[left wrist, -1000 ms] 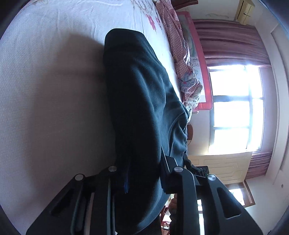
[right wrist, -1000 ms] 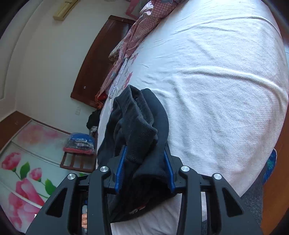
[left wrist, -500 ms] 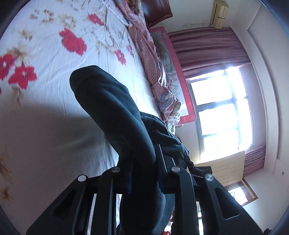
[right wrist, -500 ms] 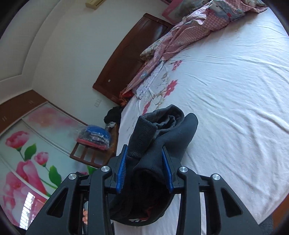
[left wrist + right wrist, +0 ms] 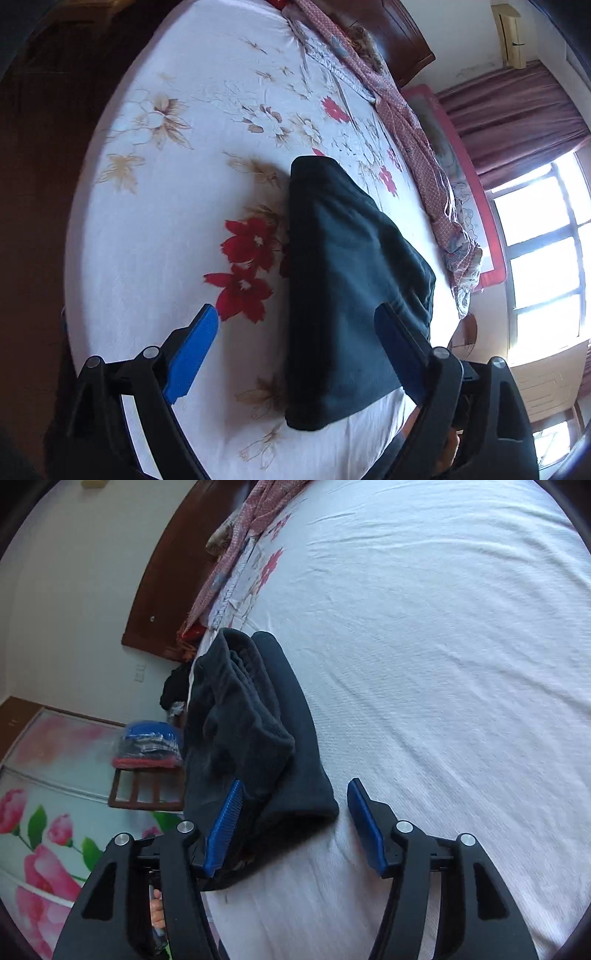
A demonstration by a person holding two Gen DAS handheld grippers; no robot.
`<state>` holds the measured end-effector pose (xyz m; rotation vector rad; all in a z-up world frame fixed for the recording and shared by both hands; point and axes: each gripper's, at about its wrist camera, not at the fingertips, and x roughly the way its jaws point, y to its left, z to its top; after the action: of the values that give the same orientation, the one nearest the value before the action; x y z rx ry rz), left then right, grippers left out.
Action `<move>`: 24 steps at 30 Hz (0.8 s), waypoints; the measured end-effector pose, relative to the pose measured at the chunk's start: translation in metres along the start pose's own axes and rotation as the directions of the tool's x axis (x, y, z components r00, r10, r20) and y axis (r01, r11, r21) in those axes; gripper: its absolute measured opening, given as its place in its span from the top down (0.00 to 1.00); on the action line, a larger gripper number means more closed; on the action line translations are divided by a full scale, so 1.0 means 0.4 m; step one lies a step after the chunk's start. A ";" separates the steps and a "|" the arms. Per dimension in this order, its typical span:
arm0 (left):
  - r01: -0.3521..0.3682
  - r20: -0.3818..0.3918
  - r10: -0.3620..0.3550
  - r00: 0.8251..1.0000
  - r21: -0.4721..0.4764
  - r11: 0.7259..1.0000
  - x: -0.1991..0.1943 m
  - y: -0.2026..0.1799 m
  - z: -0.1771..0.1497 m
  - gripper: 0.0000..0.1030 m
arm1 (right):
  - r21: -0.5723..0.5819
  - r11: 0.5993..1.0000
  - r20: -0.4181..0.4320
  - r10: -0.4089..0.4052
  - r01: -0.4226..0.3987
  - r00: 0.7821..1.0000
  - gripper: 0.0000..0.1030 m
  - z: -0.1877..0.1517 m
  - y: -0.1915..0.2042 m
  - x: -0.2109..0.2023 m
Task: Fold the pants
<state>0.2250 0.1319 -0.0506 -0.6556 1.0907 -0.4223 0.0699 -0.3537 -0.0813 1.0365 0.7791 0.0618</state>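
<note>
The dark navy pants [image 5: 343, 280] lie folded in a thick bundle on the white floral bedsheet [image 5: 177, 206]. My left gripper [image 5: 295, 336] is open, its blue pads wide apart over the near end of the bundle, holding nothing. In the right wrist view the pants [image 5: 255, 746] lie bunched with the ribbed waistband on top. My right gripper [image 5: 295, 827] is open around the bundle's near corner, its left pad [image 5: 223, 829] against the cloth.
A red checked blanket [image 5: 417, 140] lies along the far side of the bed by the dark wooden headboard [image 5: 162, 590]. A window [image 5: 543, 258] is at the right. A wooden rack with folded clothes [image 5: 147, 753] stands beside the bed.
Both grippers have opened and let go of the pants. The bundle now lies on the bed instead of hanging in the jaws.
</note>
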 end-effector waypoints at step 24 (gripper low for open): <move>0.219 -0.210 -0.137 0.968 0.443 0.869 0.171 -0.248 -0.229 0.15 | 0.019 0.959 0.002 0.284 -0.284 0.959 0.55 0.173 0.221 0.194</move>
<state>0.1698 -0.0090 -0.0577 -0.2945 1.0413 -0.8856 0.1957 -0.3276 -0.0355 1.1616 0.6271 0.3013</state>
